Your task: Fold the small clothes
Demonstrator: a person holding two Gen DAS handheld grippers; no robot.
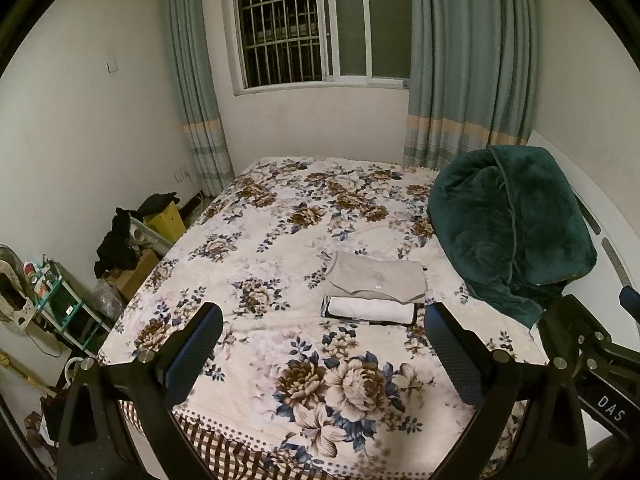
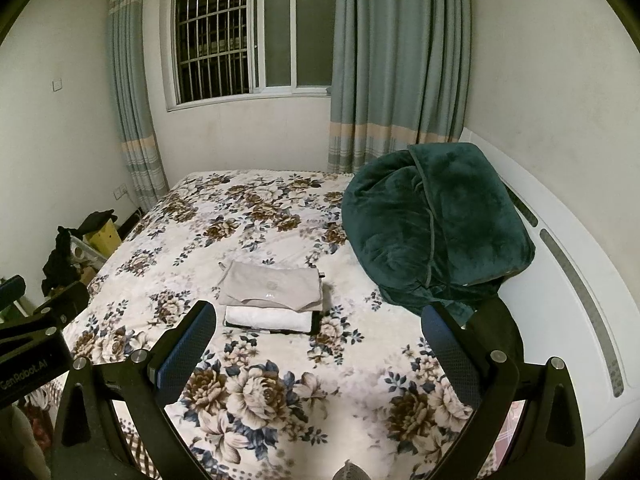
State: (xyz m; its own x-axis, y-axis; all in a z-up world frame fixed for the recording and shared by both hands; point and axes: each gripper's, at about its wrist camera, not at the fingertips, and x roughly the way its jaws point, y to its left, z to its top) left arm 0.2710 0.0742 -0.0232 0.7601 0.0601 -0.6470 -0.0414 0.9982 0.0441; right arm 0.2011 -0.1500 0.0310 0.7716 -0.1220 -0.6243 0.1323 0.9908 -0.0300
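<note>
Both of my hand-held grippers, left hand-held gripper (image 1: pixel 322 334) and right hand-held gripper (image 2: pixel 318 334), hang wide and empty above the bed (image 1: pixel 248 240). The folded clothes (image 1: pixel 374 294) sit stacked mid-bed (beige over white). They look light and floppy, so I'd pinch a folded edge, not the middle.

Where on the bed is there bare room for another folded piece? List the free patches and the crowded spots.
Free: the bedspread between the stack and the window-side edge; the strip left of the stack toward the bed's left edge; the near patch between the stack and the open left gripper and right gripper. Crowded: the right side, where the green blanket piles up beside the stack.
</note>
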